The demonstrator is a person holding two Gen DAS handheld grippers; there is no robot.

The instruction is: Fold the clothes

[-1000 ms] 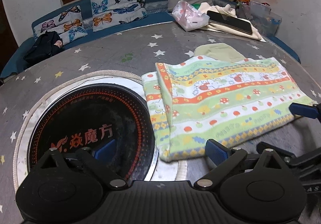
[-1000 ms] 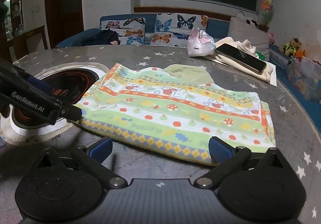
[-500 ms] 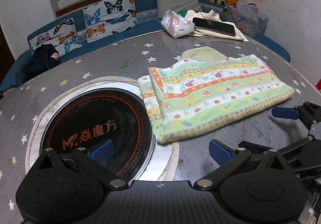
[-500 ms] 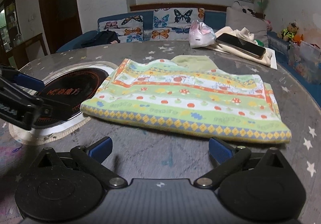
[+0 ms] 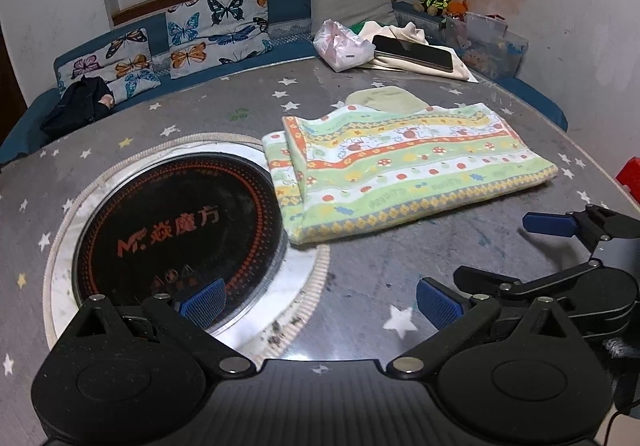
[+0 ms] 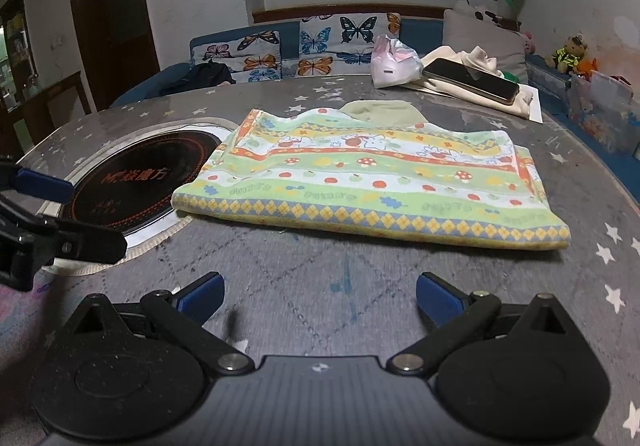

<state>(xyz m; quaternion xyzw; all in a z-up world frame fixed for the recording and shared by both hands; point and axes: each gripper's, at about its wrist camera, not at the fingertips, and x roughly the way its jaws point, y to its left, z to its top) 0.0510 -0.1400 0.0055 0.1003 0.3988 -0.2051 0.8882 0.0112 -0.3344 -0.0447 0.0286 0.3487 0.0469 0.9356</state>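
A folded striped cloth (image 5: 404, 162) with fruit and mushroom prints lies flat on the round grey starred table (image 5: 224, 114); it also shows in the right wrist view (image 6: 372, 186). A pale green cloth (image 5: 380, 98) peeks out behind it. My left gripper (image 5: 320, 304) is open and empty, low over the table in front of the cloth. My right gripper (image 6: 318, 292) is open and empty, also in front of the cloth and apart from it. The right gripper shows at the right edge of the left wrist view (image 5: 560, 246).
A black round hotplate (image 5: 176, 226) sits in the table left of the cloth. At the far edge lie a pink plastic bag (image 5: 340, 46), a phone (image 5: 414, 52) on cream cloth, and a sofa with butterfly cushions (image 5: 216, 26). A toy box (image 6: 604, 110) stands at right.
Both grippers have drawn back from the folded cloth toward the near table edge. The cloth lies still and looks farther off in both views.
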